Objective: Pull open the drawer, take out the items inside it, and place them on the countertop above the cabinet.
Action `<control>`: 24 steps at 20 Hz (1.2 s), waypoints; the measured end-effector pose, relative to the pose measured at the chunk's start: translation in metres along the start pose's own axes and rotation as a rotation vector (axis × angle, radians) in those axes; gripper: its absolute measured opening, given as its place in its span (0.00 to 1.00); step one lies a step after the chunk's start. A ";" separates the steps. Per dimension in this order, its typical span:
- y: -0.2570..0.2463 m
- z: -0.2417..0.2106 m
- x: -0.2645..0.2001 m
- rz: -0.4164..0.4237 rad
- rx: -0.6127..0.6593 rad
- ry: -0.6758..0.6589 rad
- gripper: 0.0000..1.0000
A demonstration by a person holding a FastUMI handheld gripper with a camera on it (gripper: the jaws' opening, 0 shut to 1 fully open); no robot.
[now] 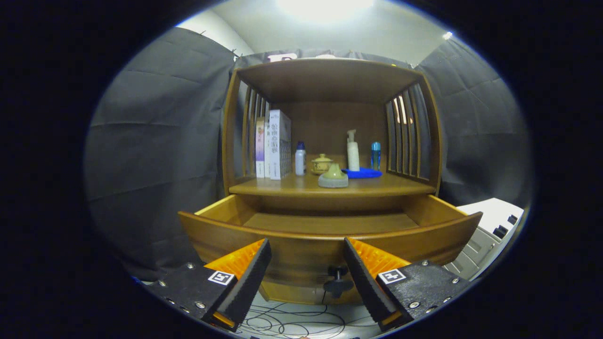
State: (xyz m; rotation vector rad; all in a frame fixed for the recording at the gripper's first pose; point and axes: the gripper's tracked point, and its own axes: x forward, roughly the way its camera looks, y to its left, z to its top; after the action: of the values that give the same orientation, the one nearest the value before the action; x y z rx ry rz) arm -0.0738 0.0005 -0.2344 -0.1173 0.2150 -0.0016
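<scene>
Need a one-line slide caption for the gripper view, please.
Open gripper before the pulled-out drawer, knob between its fingers; bottles and a green lid on the countertop.

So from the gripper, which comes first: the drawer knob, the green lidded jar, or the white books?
Nearest first, by the gripper view, with the gripper open and holding nothing:
1. Drawer knob: between the fingers, on the pulled-out drawer front.
2. Green lidded jar: at the countertop's front edge, beyond the drawer.
3. White books: standing farther back, by the left slats.
</scene>
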 end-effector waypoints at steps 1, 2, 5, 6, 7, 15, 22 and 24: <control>-0.005 -0.007 0.004 -0.016 0.001 0.017 0.95; -0.007 -0.012 0.007 -0.030 0.002 0.025 0.95; -0.023 -0.021 0.016 -0.091 -0.022 0.043 0.95; -0.024 -0.021 0.017 -0.108 -0.028 0.034 0.94; -0.023 -0.024 0.019 -0.106 -0.035 0.046 0.94; -0.027 -0.033 0.023 -0.123 -0.045 0.085 0.94; -0.032 -0.021 0.063 -0.105 -0.028 0.077 0.95; -0.035 -0.019 0.080 -0.109 -0.039 0.079 0.95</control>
State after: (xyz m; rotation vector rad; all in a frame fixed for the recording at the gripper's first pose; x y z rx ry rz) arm 0.0006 -0.0375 -0.2658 -0.1676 0.2870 -0.1104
